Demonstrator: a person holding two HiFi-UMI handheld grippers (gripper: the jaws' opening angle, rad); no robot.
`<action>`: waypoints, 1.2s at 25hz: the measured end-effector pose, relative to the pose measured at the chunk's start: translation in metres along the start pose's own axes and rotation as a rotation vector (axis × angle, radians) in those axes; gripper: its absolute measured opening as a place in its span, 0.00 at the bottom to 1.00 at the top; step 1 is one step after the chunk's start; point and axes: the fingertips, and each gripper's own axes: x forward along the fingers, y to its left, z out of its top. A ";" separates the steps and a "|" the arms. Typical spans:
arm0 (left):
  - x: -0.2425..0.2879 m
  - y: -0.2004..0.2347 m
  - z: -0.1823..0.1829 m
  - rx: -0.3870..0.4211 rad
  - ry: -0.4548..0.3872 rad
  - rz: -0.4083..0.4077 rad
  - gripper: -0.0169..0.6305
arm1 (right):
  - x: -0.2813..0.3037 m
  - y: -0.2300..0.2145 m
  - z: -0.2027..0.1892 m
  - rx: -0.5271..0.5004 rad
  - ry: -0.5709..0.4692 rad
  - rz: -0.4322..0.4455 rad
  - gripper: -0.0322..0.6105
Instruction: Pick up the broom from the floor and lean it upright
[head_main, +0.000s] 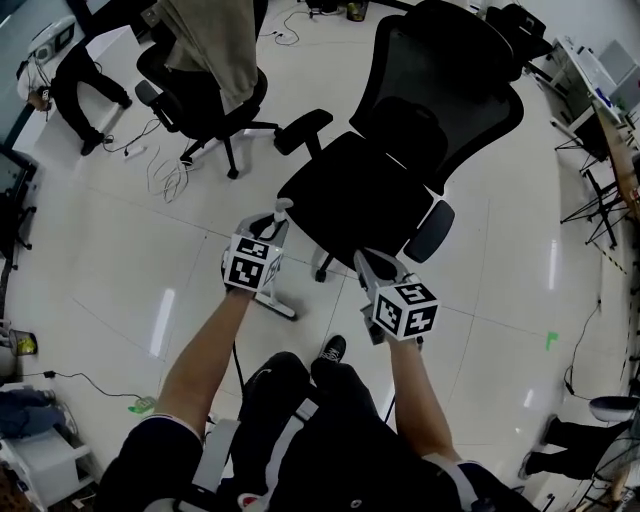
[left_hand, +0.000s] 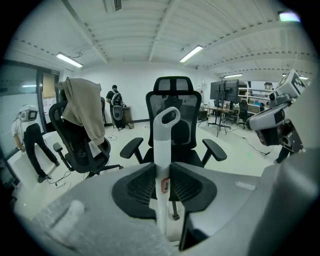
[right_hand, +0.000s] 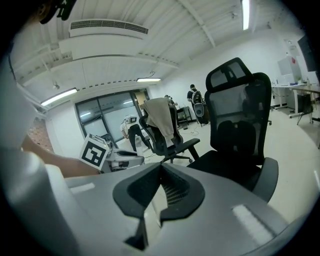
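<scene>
Nearest the lens: the person's dark-clad legs (head_main: 300, 420) and two bare forearms, each ending in a gripper with a marker cube. Pale tiled floor (head_main: 480, 330) fills the head view. Large black office chair (head_main: 400, 150) stands directly ahead of both grippers, its seat facing the person. A second black chair (head_main: 200, 100) stands to its left and further back, with a beige garment (head_main: 215, 40) draped over its backrest.

Broom (left_hand: 162, 150): white handle with a loop at its top, raised off the floor and standing near upright in front of the large chair; its brush end is not visible.

Left gripper (left_hand: 162, 172): jaws closed on the broom handle, pads pressing it from both sides below the loop.

Right gripper (right_hand: 161, 170): jaw tips together, nothing between them; it is held just beside the left gripper, near the chair seat.

Black shoe (head_main: 333, 349) rests on the floor beneath the grippers.
</scene>
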 end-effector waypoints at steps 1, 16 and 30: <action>0.007 0.002 0.008 -0.001 -0.006 0.002 0.18 | 0.004 -0.006 0.004 0.002 0.002 0.002 0.05; 0.125 0.026 0.071 0.031 -0.010 -0.179 0.18 | 0.057 -0.066 0.052 0.065 -0.012 -0.157 0.05; 0.216 0.019 0.100 0.022 -0.089 -0.304 0.18 | 0.071 -0.086 0.077 0.100 -0.052 -0.281 0.05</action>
